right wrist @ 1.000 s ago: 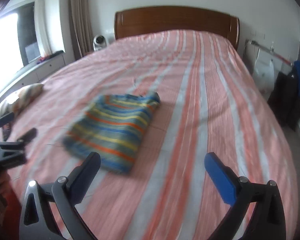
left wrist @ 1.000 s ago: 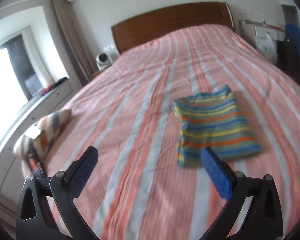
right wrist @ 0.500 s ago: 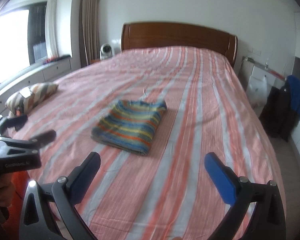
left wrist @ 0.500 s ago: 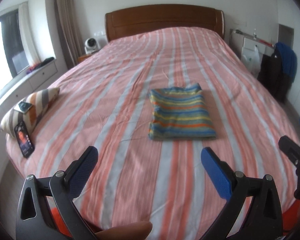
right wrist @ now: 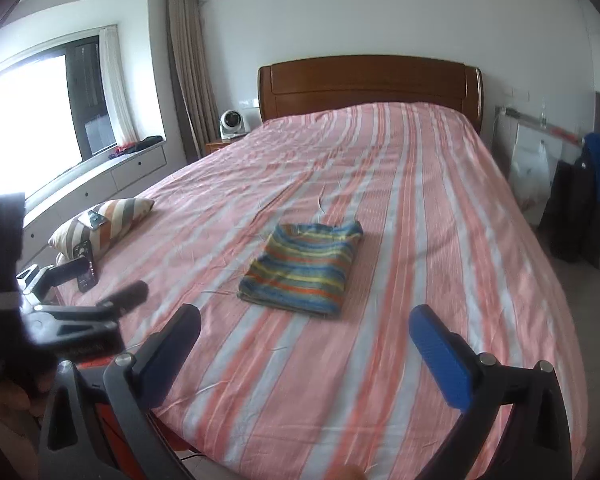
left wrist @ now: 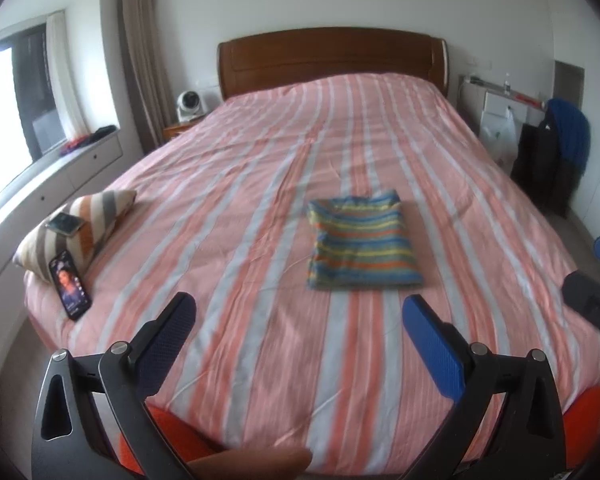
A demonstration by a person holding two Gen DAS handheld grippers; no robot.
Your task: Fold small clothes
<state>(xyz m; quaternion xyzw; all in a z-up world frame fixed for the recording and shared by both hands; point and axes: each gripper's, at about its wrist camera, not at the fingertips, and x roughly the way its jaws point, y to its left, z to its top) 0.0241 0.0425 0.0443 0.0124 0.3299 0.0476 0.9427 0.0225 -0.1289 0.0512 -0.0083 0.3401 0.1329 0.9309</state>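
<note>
Distance has grown: both grippers have pulled back to the foot of the striped bed (left wrist: 260, 208), left gripper (left wrist: 300, 320) and right gripper (right wrist: 304, 332) spread and empty. Folded striped garment (left wrist: 360, 244) lies at twelve o'clock, untouched; this fold looks finished.

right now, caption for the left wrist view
Open left gripper hovers short of a folded striped garment on a pink striped bed.
</note>
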